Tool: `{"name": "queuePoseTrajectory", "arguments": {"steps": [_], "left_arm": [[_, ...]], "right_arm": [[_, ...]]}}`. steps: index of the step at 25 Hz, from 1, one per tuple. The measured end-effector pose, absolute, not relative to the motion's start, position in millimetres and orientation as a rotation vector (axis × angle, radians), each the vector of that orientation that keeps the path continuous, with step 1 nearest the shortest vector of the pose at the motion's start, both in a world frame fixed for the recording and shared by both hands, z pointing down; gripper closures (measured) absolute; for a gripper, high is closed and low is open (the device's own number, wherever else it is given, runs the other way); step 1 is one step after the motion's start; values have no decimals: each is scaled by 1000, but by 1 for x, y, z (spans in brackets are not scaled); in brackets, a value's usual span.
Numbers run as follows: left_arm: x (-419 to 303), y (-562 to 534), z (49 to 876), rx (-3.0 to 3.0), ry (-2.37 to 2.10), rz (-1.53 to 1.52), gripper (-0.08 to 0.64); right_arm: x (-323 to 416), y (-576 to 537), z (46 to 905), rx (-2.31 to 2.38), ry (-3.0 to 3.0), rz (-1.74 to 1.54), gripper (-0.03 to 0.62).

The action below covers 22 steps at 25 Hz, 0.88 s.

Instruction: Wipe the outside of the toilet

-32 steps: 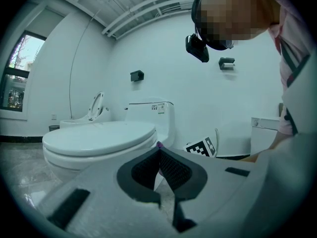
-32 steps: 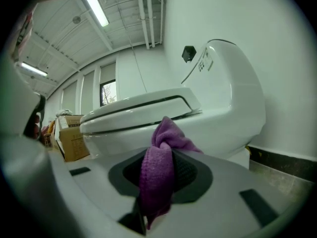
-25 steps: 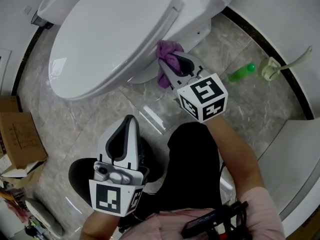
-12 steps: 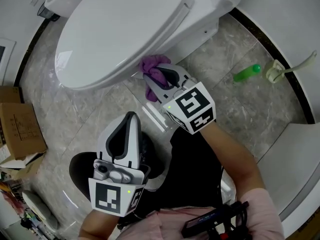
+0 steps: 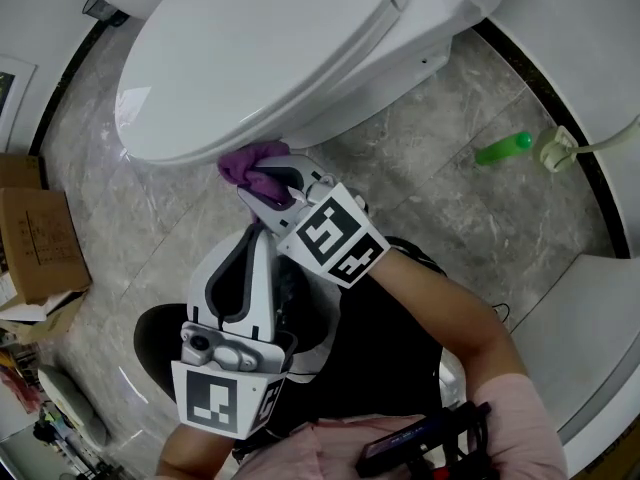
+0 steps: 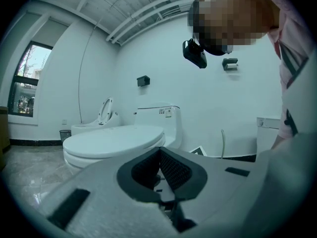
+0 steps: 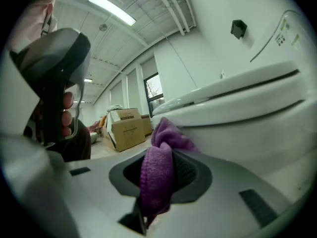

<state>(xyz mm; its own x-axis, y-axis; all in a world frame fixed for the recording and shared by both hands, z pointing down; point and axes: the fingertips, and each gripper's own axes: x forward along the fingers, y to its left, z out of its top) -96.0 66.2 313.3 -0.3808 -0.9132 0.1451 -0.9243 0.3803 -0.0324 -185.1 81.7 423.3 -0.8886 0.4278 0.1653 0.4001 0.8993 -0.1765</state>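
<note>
The white toilet point(image 5: 260, 63) fills the upper part of the head view, its lid down. My right gripper point(image 5: 262, 173) is shut on a purple cloth point(image 5: 245, 163), which presses against the bowl's outside just under the front rim. In the right gripper view the purple cloth point(image 7: 158, 170) hangs pinched between the jaws, its bunched end touching the toilet bowl point(image 7: 257, 128). My left gripper point(image 5: 255, 243) is held low near the person's knee, shut with nothing in it, away from the toilet point(image 6: 116, 140).
A green bottle point(image 5: 503, 148) and a toilet brush holder point(image 5: 558, 150) lie on the marble floor at the right by the curved wall. Cardboard boxes point(image 5: 35, 243) stand at the left. A second white fixture point(image 6: 96, 125) sits farther along the wall.
My right gripper has swept the purple cloth leftward along the bowl's outside, from the side near the base round to under the front rim. The left gripper has stayed put.
</note>
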Motion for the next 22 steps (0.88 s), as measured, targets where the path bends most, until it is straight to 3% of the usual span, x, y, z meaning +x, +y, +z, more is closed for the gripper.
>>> {"name": "queuePoseTrajectory", "arguments": {"steps": [12,22], "left_arm": [[-84,50,308,1757,-2496,172,552],[-62,-2,323,1928,-2360,218,552]], "right_arm": [[-158,66,419,-750,-2827,85,499],[-89,-105,444,-86,-2944,165,497]]}}
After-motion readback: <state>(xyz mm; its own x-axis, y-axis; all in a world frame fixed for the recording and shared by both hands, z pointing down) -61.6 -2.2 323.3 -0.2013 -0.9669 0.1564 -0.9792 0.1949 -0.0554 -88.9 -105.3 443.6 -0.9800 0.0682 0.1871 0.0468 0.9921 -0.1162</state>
